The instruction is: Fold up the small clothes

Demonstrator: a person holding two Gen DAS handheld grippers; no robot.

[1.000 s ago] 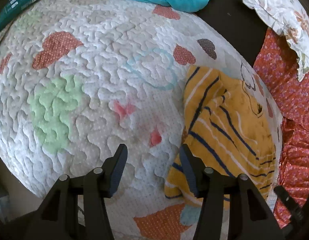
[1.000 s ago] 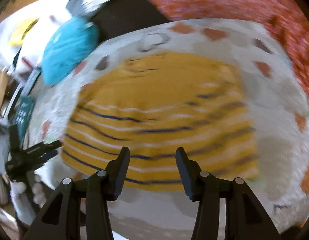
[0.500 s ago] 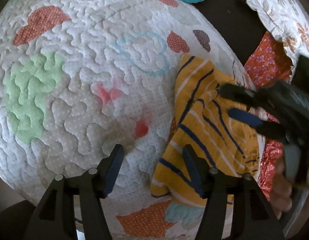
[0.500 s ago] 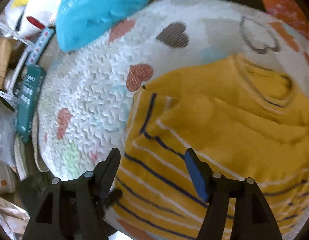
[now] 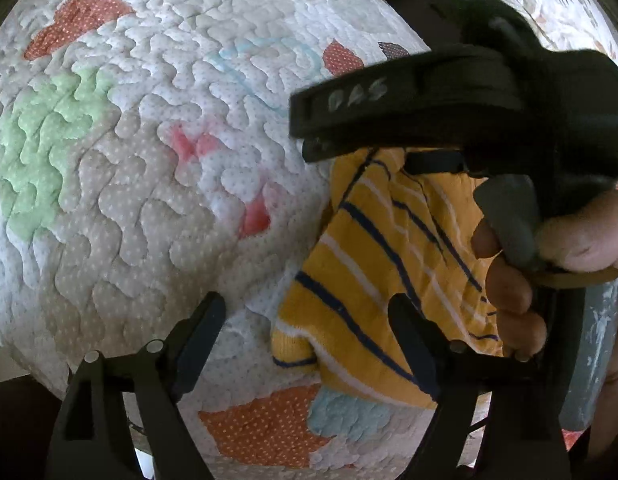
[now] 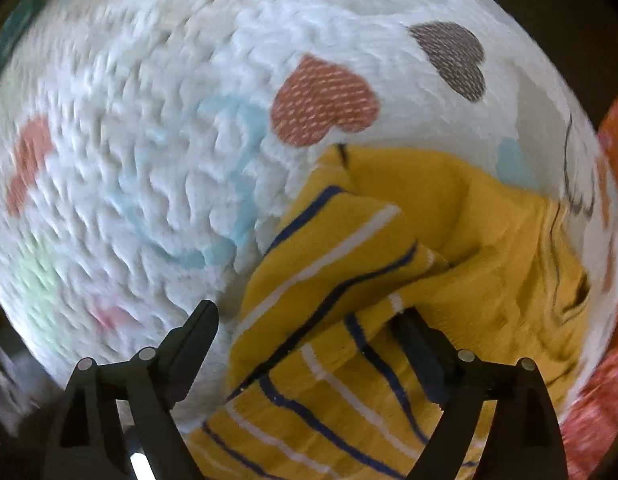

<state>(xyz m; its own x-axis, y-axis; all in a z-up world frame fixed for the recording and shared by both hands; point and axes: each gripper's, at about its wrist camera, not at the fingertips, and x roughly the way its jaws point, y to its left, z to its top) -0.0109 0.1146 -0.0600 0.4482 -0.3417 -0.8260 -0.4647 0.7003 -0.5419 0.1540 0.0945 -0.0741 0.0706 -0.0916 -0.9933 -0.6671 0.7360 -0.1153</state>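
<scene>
Both tongs stand apart: the left gripper (image 5: 305,336) hovers over the striped yellow top's (image 5: 373,280) near hem, while the right gripper (image 6: 309,332) straddles a raised fold, seemingly ready to pinch it, on the heart-patterned quilt (image 6: 149,128).

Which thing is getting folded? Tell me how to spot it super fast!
Look at the big white quilted blanket dotted with coloured hearts. On its right side lies a small yellow shirt, partly folded over itself. It is the only mustard-yellow thing there, crossed by thin navy and white stripes, unlike the pale puffy blanket under it.
</scene>
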